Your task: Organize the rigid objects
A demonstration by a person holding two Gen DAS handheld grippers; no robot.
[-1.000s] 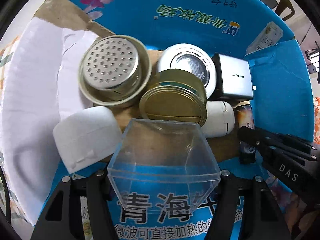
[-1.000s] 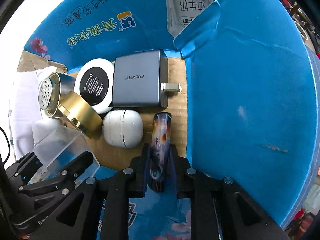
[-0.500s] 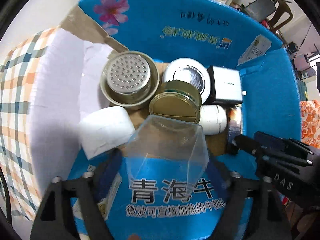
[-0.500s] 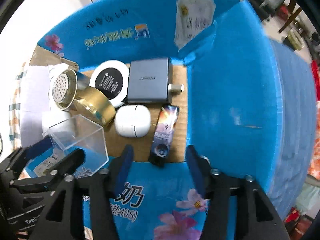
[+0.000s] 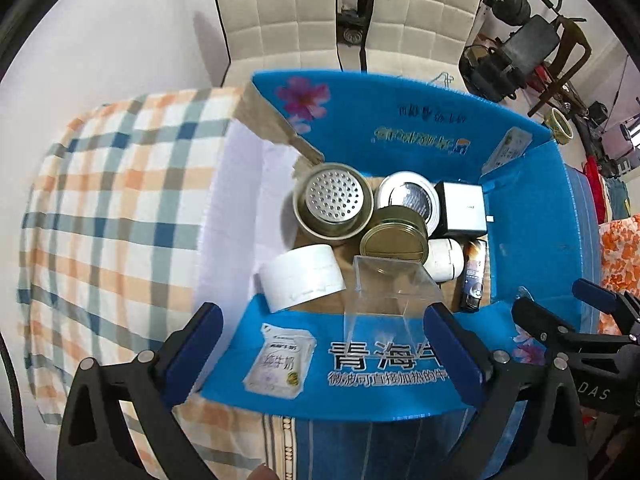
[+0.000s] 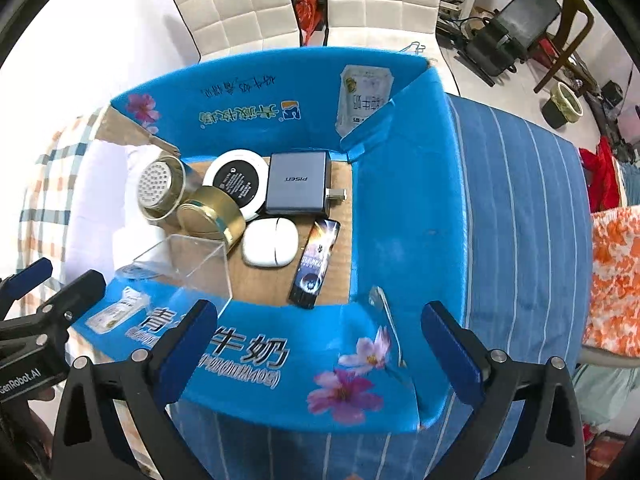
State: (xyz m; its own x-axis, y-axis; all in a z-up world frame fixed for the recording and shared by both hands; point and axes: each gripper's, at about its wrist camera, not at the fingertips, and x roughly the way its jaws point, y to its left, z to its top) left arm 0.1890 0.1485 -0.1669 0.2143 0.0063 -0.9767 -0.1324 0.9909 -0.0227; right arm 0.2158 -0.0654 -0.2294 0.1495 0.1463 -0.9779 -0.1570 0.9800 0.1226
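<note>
Hovering both tools above the blue box, we note the left gripper and right gripper each spread wide and empty. Every item sits on the box floor: clear tub against the near wall, lighter beside the earbud case, charger behind. Packed tight, presumably to save space; sorting looks nearly complete.

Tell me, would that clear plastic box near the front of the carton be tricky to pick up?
Probably a little. The clear plastic box looks thin-walled and empty, so likely light. Its smooth, glossy walls might slip. It rests tilted against the carton wall, so a nudge could tip it.
</note>
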